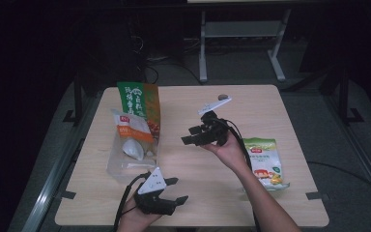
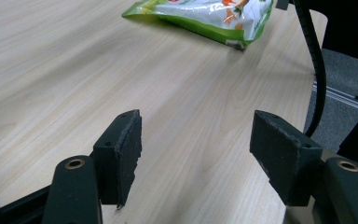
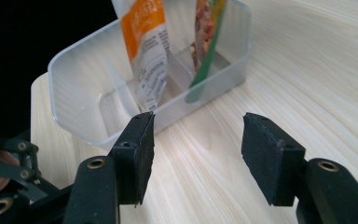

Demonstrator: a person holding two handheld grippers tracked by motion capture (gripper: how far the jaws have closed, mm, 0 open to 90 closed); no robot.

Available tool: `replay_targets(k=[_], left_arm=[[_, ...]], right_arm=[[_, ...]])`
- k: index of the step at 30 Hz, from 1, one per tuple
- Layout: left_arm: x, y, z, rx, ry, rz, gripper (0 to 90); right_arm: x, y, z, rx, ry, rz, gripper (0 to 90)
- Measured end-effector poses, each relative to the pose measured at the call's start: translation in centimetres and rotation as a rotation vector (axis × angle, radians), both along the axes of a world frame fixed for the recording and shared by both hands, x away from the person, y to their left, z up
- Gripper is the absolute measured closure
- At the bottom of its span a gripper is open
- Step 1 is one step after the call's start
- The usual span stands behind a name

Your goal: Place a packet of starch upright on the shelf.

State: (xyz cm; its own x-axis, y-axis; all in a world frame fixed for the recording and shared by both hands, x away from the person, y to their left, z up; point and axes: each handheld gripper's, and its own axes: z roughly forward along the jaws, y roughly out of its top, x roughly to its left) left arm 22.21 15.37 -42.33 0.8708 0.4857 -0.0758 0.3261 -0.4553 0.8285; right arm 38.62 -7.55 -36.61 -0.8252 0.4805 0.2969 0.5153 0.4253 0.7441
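Right claw (image 1: 189, 135), at the worktop (image 1: 188, 203) centre, released and empty, points toward 9 o'clock at the clear bin (image 1: 118, 169), which holds an orange pouch (image 1: 133, 133) and a green pouch (image 1: 142, 104). Left claw (image 1: 176, 189), at 6 o'clock, released and empty. Green bag (image 1: 265, 162) lies at 3 o'clock.

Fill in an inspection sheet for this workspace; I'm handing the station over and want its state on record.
Surface: pale wooden table, bare between items.
Job's things: clear plastic bin holding an orange-and-white pouch and a green-and-brown bag, both upright; green snack bag lying flat near the right edge.
Clutter: nothing seen.
Grippers: left gripper open, empty; right gripper open, empty, facing the bin.
Cables: black cable off the table edge.
Surroundings: dark room, metal frame behind.
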Motion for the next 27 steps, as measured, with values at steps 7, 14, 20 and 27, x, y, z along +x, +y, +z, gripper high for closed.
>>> replay_targets(k=[7, 14, 20, 27], left_arm=[[0.2, 0.1, 0.0, -0.018, 0.005, 0.014, 33.9], [0.4, 0.1, 0.0, -0.02, 0.005, 0.022, 33.9], [0.3, -0.3, 0.1, -0.025, 0.006, 0.006, 33.8], [0.6, -1.5, 0.5, -0.015, 0.001, -0.013, 33.4]], right_arm=[[-0.2, -2.0, -0.2, -0.004, 0.001, -0.032, 40.5], [-0.8, -4.2, -0.4, -0.014, 0.018, -0.061, 39.8], [-1.8, -6.7, -0.3, -0.03, 0.016, -0.107, 38.6], [-2.9, -10.0, -0.9, -0.072, 0.018, -0.154, 38.0]])
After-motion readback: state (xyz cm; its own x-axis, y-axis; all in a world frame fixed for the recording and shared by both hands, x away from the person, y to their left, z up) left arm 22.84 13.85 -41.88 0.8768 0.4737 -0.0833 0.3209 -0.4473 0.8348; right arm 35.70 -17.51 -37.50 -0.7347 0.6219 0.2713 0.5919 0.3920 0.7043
